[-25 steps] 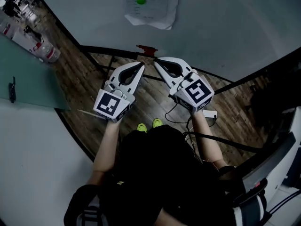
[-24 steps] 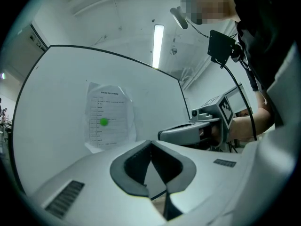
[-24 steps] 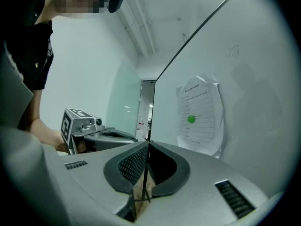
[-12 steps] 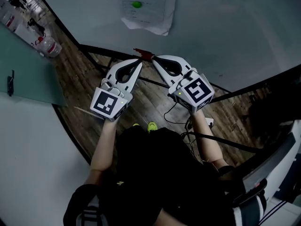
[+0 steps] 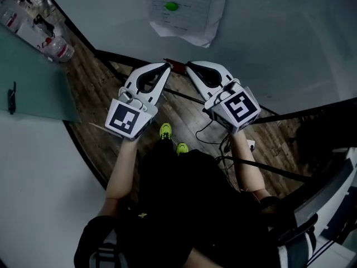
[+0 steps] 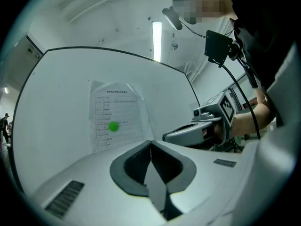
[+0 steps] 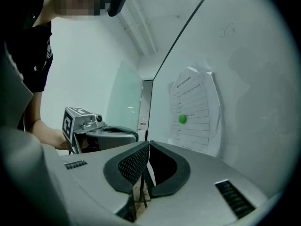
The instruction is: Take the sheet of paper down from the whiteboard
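A printed sheet of paper (image 5: 187,7) hangs on the whiteboard (image 5: 279,32), pinned by a round green magnet (image 5: 171,6). Its lower corners curl off the board. The same sheet (image 6: 115,119) shows in the left gripper view, and again, as the sheet (image 7: 193,112), in the right gripper view. My left gripper (image 5: 165,67) is shut and empty, short of the sheet's lower edge. My right gripper (image 5: 189,67) sits beside it, also shut with nothing between its pads. Both point level at the board and stand apart from the paper.
The whiteboard's dark frame (image 5: 145,60) runs just under the gripper tips, with a small red piece (image 5: 174,66) on it. A green-tinted glass panel (image 5: 33,88) stands at left. Cables (image 5: 223,144) lie on the wooden floor near my yellow shoes (image 5: 165,130).
Both grippers have moved a little forward toward the board and the sheet. The sheet now sits slightly farther right in the head view. The jaws stay closed.
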A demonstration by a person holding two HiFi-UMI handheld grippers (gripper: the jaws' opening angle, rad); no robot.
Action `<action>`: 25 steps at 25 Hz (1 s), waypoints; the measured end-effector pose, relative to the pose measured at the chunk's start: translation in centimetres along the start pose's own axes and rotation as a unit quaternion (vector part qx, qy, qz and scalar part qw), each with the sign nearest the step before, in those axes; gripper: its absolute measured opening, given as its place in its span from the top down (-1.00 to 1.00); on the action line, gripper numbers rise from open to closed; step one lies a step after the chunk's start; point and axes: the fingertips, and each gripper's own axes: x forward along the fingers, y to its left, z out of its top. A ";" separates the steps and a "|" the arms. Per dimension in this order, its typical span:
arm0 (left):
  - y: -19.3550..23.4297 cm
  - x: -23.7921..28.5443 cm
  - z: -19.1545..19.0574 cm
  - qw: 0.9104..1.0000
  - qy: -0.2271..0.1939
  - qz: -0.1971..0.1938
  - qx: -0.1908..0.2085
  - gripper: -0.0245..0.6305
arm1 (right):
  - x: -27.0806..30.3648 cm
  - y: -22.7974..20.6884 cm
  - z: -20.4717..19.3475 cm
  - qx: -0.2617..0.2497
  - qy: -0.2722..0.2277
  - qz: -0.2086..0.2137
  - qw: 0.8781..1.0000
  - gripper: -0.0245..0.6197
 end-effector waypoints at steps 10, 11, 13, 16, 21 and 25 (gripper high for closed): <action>3.6 3.0 0.6 0.999 -0.006 -0.029 0.027 0.76 | 2.3 -3.0 0.3 0.002 0.009 -0.041 0.999 0.84; 3.9 3.4 0.8 0.999 -0.008 -0.032 0.030 0.73 | 2.4 -3.3 0.4 0.001 0.010 -0.045 0.999 0.83; 4.5 4.1 1.0 0.999 -0.011 -0.035 0.037 0.67 | 2.7 -3.9 0.6 -0.003 0.012 -0.052 0.999 0.83; 5.2 5.0 1.3 0.998 -0.014 -0.039 0.045 0.60 | 2.8 -4.7 0.8 -0.008 0.016 -0.068 0.998 0.81; 6.4 6.3 1.8 0.997 -0.017 -0.040 0.058 0.49 | 2.8 -5.7 1.2 -0.013 0.024 -0.090 0.996 0.76; 7.4 7.0 2.4 0.997 -0.021 -0.034 0.069 0.43 | 2.7 -6.4 1.5 -0.015 0.027 -0.105 0.994 0.75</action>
